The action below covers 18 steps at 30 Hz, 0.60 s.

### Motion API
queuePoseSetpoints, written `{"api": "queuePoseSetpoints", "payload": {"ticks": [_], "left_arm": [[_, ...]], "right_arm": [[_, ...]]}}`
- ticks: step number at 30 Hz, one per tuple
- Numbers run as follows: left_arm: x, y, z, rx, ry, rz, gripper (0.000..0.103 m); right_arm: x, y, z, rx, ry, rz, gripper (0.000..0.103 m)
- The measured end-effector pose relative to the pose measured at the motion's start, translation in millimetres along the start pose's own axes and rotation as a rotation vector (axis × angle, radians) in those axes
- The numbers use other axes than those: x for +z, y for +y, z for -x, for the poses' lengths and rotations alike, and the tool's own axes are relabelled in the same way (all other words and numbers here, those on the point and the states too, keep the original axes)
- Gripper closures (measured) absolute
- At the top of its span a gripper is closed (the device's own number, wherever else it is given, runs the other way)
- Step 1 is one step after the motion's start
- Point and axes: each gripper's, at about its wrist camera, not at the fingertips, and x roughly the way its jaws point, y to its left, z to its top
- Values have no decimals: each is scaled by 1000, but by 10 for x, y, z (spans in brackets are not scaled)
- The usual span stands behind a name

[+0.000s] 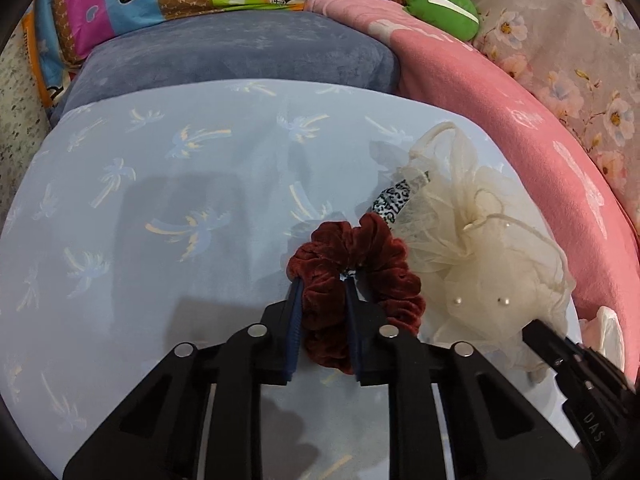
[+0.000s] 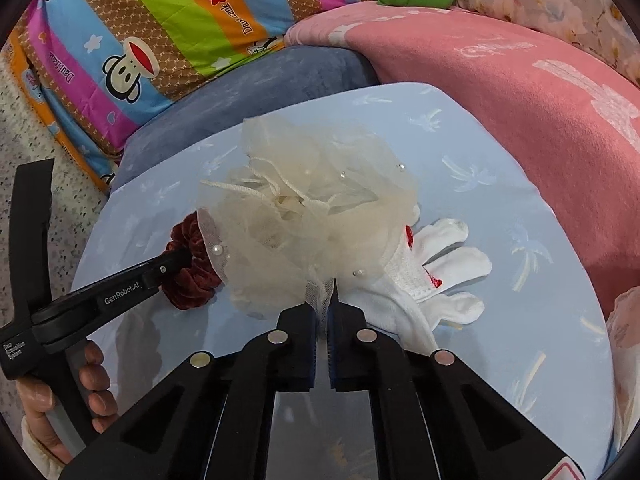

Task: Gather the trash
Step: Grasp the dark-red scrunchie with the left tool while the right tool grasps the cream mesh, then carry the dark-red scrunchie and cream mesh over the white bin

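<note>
Left tool (image 1: 322,280) clenched on one loop of the red scrunchie (image 1: 356,276); right tool (image 2: 323,292) clenched on the near edge of the cream tulle puff (image 2: 304,208). Both lie side by side, touching, on the blue surface (image 2: 520,320), the puff partly over a white glove (image 2: 440,276). Each looks light, soft and compressible; pinching a fold should suffice.

Black claw (image 1: 322,280) frames, blue ribbed pads, silver round studs, white lettering
</note>
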Motion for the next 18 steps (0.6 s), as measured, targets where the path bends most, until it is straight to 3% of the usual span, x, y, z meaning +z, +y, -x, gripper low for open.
{"api": "queuePoseSetpoints", "payload": {"ticks": [13,18], "left_arm": [[107,-331,610,-4,-131,-72,86],[131,-550,939,-41,-192,-105,86]], "right_arm": [[465,-4,1156,42,-236,2,100],[500,-107,1662,43,-319,-6,100]]}}
